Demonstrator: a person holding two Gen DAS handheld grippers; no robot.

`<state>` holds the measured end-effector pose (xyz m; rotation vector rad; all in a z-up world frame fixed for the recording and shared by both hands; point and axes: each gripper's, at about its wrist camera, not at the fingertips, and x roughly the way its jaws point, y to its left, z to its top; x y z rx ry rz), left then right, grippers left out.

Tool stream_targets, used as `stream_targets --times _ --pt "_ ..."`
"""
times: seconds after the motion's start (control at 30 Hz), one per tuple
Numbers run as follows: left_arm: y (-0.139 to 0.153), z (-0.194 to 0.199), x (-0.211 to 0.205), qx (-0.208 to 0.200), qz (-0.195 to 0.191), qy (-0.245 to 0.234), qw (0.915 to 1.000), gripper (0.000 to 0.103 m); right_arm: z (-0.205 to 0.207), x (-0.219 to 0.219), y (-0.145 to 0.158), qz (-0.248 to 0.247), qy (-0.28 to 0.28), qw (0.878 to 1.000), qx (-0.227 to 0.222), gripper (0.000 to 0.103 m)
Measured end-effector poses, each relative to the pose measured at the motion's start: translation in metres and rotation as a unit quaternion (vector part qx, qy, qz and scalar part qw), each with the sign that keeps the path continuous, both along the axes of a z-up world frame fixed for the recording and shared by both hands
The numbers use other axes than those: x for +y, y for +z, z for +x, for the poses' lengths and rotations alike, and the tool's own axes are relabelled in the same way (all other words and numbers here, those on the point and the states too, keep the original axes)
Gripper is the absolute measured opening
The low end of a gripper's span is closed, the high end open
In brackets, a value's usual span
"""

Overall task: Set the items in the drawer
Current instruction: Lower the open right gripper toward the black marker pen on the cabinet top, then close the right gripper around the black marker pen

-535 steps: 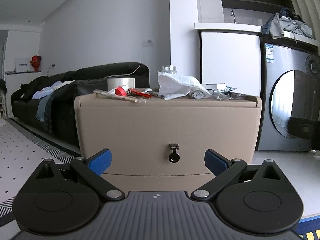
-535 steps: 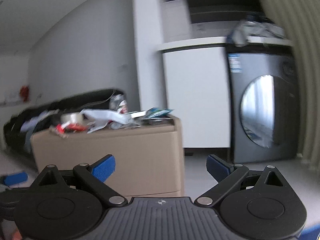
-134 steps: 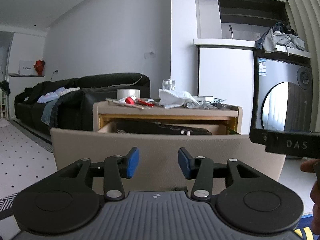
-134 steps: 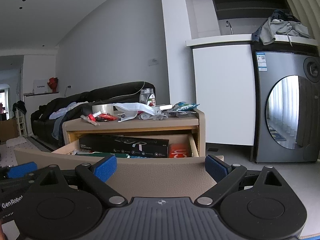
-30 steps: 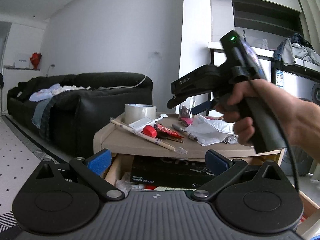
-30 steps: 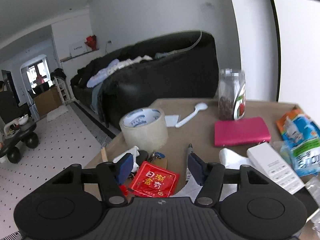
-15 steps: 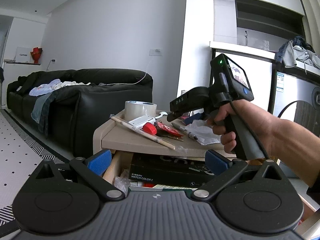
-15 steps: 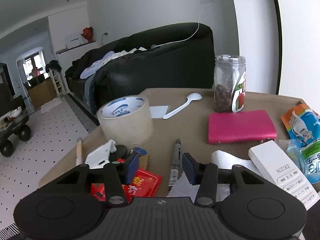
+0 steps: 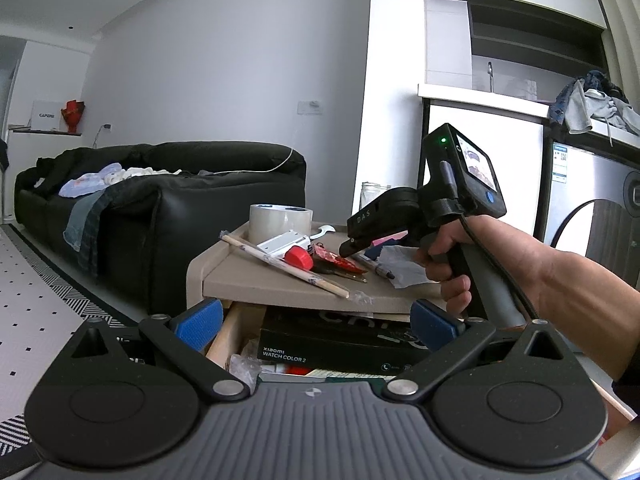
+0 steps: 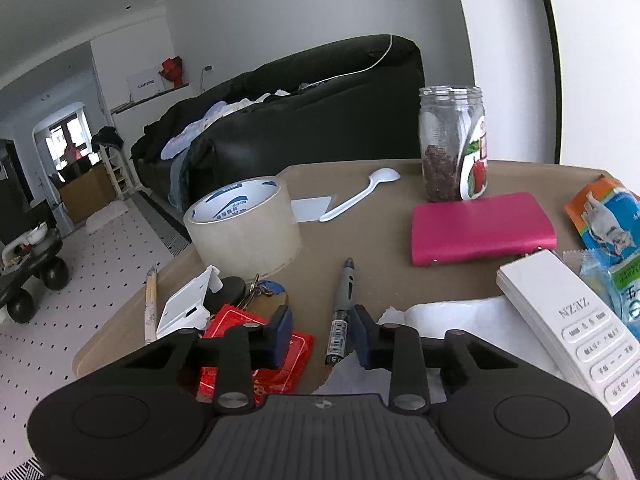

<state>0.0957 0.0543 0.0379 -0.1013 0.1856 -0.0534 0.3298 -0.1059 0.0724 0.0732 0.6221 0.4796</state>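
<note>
Now, left wrist view: we hold the left gripper [image 9: 316,322] with jaws wide apart and empty above the open drawer [image 9: 340,350]; a hand [image 9: 480,256] holds the right gripper [image 9: 362,240] over the desk [image 9: 280,284].
Right wrist view: our right gripper's [image 10: 320,334] jaws are partly closed, gripping nothing, with the pen [image 10: 342,312] lying on the desk [image 10: 368,228] between them, beside the red packet [image 10: 256,354].

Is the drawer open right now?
Open. In the left wrist view the drawer sticks out below the tabletop, with the black watch box visible inside.
</note>
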Motion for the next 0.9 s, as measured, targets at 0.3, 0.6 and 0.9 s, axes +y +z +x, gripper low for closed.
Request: stream_targets --times 0.3,0.6,0.9 --pt "0.0 0.0 0.001 -0.002 0.0 -0.002 1.0 0.103 -0.002 0.003 -0.004 -0.013 -0.002 1.0 -0.013 0.02" --pt "-0.001 0.0 -0.002 -0.004 0.004 0.002 1.0 0.103 -0.004 -0.002 -0.001 0.007 -0.008 1.0 -0.023 0.011" --pt "-0.003 0.001 -0.002 -0.005 0.007 0.004 1.0 0.103 -0.017 0.001 0.011 0.03 0.004 0.998 -0.058 0.011"
